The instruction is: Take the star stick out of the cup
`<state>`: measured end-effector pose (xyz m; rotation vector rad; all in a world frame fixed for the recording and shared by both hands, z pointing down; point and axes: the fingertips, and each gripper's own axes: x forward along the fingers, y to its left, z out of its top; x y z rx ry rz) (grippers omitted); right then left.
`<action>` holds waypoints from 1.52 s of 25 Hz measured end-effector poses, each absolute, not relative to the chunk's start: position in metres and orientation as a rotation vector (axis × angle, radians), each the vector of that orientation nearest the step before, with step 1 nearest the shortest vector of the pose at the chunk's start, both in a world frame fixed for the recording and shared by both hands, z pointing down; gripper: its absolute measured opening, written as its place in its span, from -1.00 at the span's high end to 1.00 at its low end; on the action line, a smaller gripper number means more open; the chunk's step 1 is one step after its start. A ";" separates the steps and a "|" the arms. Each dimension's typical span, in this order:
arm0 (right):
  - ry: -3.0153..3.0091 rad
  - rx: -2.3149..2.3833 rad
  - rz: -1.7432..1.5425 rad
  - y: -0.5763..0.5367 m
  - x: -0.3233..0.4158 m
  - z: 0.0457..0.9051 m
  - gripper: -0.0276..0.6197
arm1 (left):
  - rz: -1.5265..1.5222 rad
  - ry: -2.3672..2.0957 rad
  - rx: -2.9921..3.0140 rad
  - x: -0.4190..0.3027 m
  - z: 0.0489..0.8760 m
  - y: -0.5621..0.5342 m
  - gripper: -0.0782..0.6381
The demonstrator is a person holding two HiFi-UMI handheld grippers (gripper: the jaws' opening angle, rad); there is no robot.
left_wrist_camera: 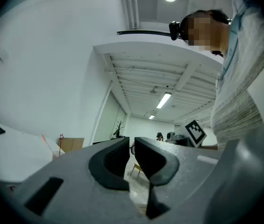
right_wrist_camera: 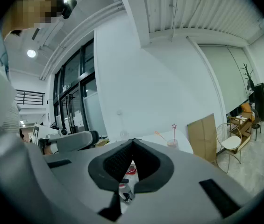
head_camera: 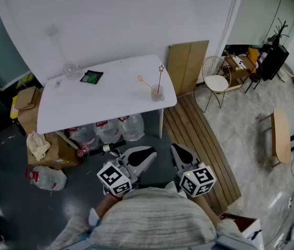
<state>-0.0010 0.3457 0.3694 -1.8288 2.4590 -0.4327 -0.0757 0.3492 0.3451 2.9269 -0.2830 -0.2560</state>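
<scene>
Star stick in its cup, far ahead of both my jaws

The thin red star-topped stick [head_camera: 160,81] leans in the small clear plastic cup [head_camera: 157,94] at the white worktop's [head_camera: 100,100] end, well beyond my jaws. My right gripper [right_wrist_camera: 134,139] is pressed closed and empty; my left gripper [left_wrist_camera: 132,141] is narrowly parted and empty. Arriving closed, I could topple the light cup or snag the thin orange stick [head_camera: 145,83] instead.

The white table [head_camera: 110,105] is carrying a cup [head_camera: 157,93] near its right end. A flat green-black object [head_camera: 91,77] is lying well left of the cup, and a clear glass piece [head_camera: 71,70] is sitting farther left still.
</scene>
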 end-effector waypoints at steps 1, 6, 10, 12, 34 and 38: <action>2.457 -1.833 -0.434 0.346 0.000 0.370 0.89 | -0.257 -0.282 2.925 -0.076 0.345 0.350 0.66; 2.456 -1.845 -0.445 0.348 0.000 0.371 0.89 | -0.264 -0.292 2.912 -0.078 0.346 0.349 0.66; 2.456 -1.853 -0.456 0.350 0.000 0.373 0.89 | -0.269 -0.297 2.900 -0.080 0.348 0.347 0.66; 2.437 -1.844 -0.462 0.350 0.001 0.372 0.89 | -0.271 -0.295 2.896 -0.079 0.349 0.346 0.66; 2.503 -1.596 -0.569 0.201 0.069 0.381 0.88 | -0.187 -0.382 2.836 -0.005 0.373 0.211 0.66; 2.529 -1.571 -0.564 0.151 0.093 0.374 0.88 | -0.175 -0.402 2.851 0.021 0.367 0.163 0.66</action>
